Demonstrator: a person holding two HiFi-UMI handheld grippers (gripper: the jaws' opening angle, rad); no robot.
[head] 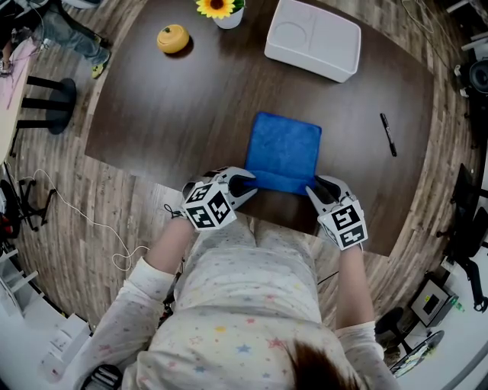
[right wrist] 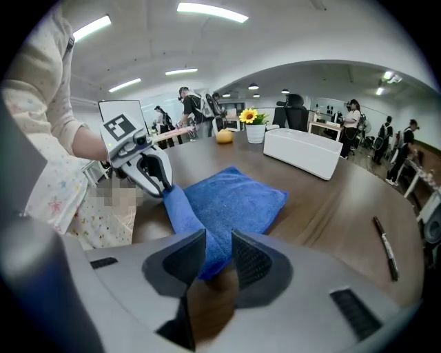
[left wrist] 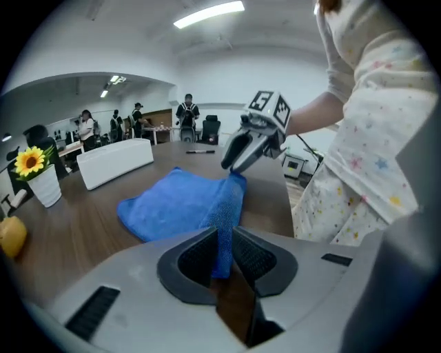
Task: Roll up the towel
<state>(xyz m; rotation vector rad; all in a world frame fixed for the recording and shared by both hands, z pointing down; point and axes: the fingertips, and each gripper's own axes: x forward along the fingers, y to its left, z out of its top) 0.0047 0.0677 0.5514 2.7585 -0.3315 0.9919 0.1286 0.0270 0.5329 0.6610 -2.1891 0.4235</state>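
- The blue towel, centre frame, looks soft, light and limp; it is best taken at its lower-edge corners.
- The left claw and right claw stand narrow, each pinching that edge.

Table: dark brown wood with rounded corners, standing on a plank floor.
Towel: blue, folded flat, near the middle of the table's front edge; the strip nearest that edge is raised off the wood.
Tray: white, rectangular, at the far side, well apart from the towel.
Fruit: yellow, round, far left.
Flower pot: white, holding a sunflower, between fruit and tray.
Pen: black, to the right of the towel, apart from it.
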